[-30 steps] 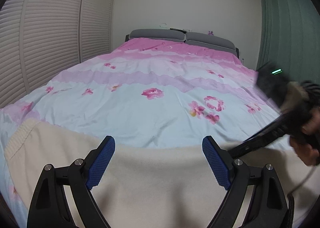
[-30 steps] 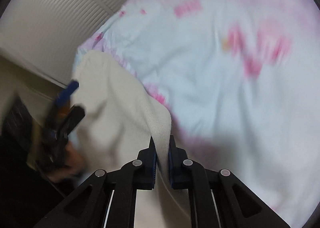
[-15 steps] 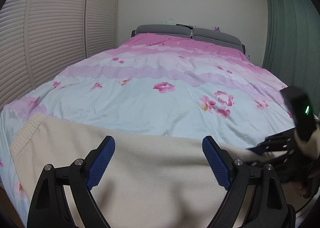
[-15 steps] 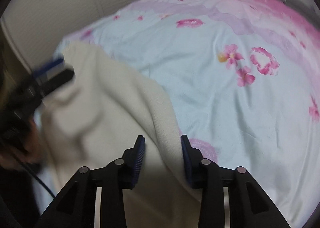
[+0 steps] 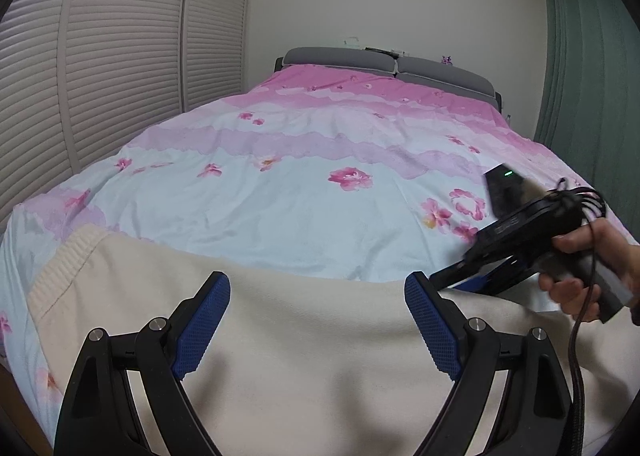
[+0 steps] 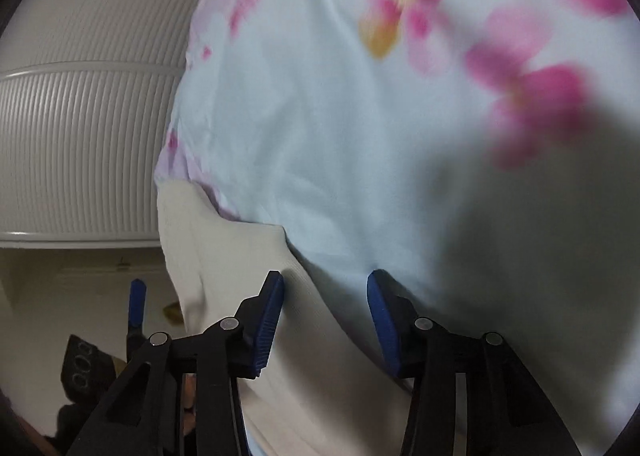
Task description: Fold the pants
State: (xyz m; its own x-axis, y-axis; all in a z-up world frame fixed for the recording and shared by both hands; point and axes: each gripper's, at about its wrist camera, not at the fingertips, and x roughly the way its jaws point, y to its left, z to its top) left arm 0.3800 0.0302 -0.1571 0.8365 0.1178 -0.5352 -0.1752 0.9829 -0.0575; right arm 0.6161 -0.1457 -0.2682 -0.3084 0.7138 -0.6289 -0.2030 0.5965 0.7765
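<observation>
Jaws of the right gripper (image 6: 325,298) have just been opening and now stand half apart, the cream pants (image 5: 320,356) lying loose between them, unpressed. Left gripper (image 5: 317,322) hovers wide and empty over the same cloth, spread across the bed (image 5: 304,192) from 9 to 3 o'clock. Best, I judge, to draw clear without dragging the fold.

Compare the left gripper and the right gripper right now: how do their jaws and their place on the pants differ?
Left gripper stands wide open; right gripper is partly open, its jaws having just been opening. The left hovers over the flat middle of the cream pants; the right sits at the pants' edge, where they meet the floral duvet, with that edge between its jaws. Neither grips the fabric. Both have blue pads on black fingers.
</observation>
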